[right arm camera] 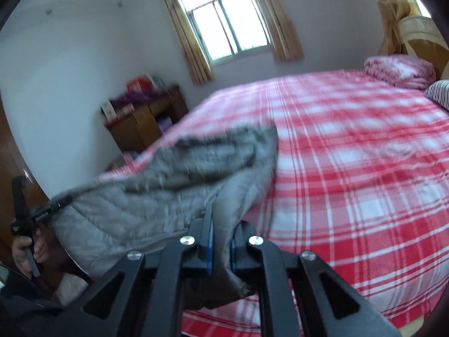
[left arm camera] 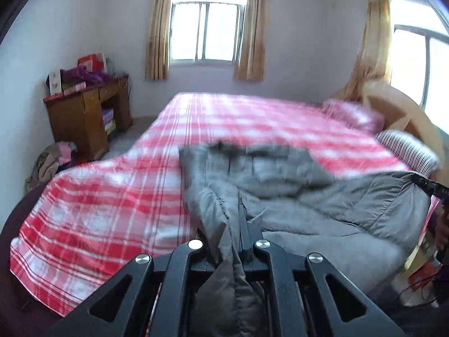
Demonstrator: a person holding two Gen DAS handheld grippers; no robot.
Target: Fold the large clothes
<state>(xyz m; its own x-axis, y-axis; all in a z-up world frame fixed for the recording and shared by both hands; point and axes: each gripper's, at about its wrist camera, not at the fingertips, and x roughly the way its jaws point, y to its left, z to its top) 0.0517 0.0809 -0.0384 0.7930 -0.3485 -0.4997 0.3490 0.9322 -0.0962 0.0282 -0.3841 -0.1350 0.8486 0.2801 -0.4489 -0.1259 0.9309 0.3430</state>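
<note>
A grey quilted jacket (left arm camera: 294,196) lies crumpled on a bed with a red and white plaid sheet (left arm camera: 112,196). My left gripper (left arm camera: 238,210) is shut on a fold of the jacket's edge, and the cloth hangs down between its fingers. In the right wrist view, my right gripper (right arm camera: 224,224) is shut on another part of the jacket (right arm camera: 168,191), lifting it off the sheet (right arm camera: 350,168). The stretch between the two grips is held up. Each view shows the other gripper at its edge: the right gripper (left arm camera: 426,185) and the left gripper (right arm camera: 50,207), held by a hand.
A wooden desk (left arm camera: 84,112) piled with boxes stands by the far left wall, with a heap of clothes (left arm camera: 50,160) on the floor before it. A pink pillow (left arm camera: 353,115) and a striped pillow (left arm camera: 404,146) lie by the headboard (left arm camera: 407,112).
</note>
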